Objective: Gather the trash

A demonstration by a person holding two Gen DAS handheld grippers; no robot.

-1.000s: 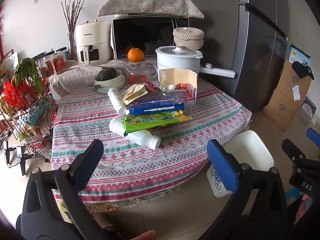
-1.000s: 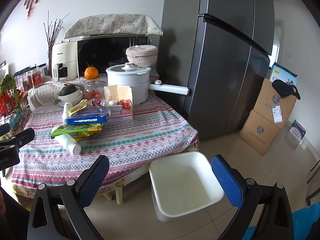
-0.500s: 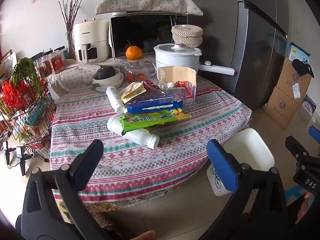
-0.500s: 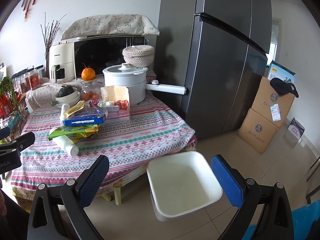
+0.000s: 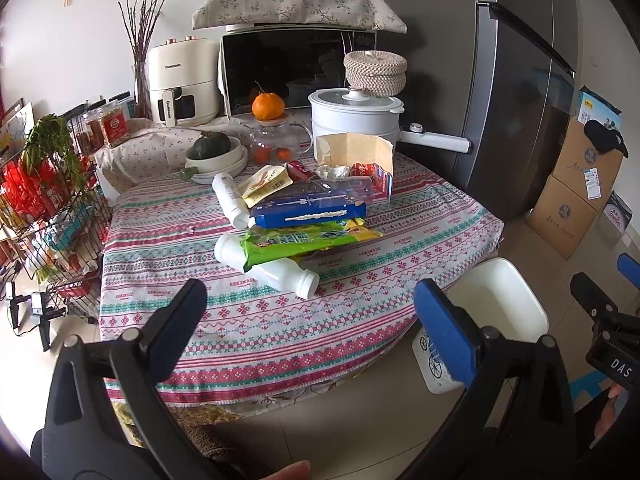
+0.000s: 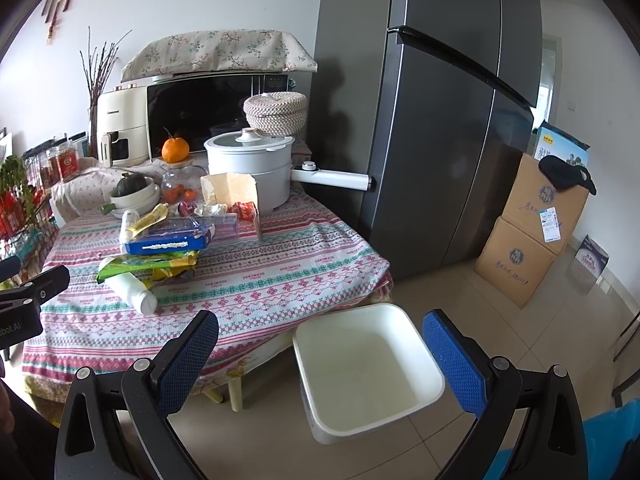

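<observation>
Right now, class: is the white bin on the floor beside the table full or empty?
Empty. The right wrist view looks into the white bin and shows only its bare white bottom.

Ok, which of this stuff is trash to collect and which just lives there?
Job:
white bottle
green wrapper
blue packet
second bottle
torn box
white bin

Leave:
orange
white pot
squash bowl
air fryer
</observation>
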